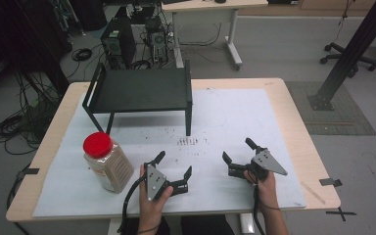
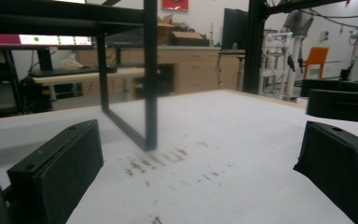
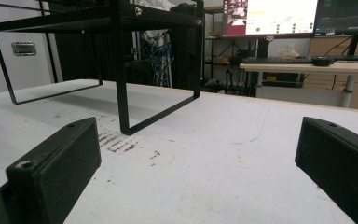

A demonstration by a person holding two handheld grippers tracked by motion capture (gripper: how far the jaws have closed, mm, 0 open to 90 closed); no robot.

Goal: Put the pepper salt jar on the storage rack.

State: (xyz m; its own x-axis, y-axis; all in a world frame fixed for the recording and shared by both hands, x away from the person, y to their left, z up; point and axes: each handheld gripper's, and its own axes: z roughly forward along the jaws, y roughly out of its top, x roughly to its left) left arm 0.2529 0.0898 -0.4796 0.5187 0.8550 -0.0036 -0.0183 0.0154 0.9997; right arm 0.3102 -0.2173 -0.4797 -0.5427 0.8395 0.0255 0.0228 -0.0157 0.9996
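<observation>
A clear jar point(image 1: 108, 167) with a red lid and pale brown contents stands near the table's front left. Just right of it my left gripper point(image 1: 174, 164) rests low over the white mat, open, nothing between its jaws; its own view point(image 2: 193, 172) looks along the mat toward a stand leg. My right gripper point(image 1: 237, 150) is open too, at the front right, empty, its own view point(image 3: 196, 170) facing the stand. The black metal stand point(image 1: 139, 90) sits at the back left of the mat, also seen as the stand point(image 3: 121, 60) and the stand leg point(image 2: 150, 74).
A white mat point(image 1: 235, 112) covers most of the wooden table, with dark scuff marks point(image 1: 188, 142) near the stand's front right leg. Floor cables and computer towers lie beyond the far edge. Another desk point(image 3: 307, 67) stands in the background.
</observation>
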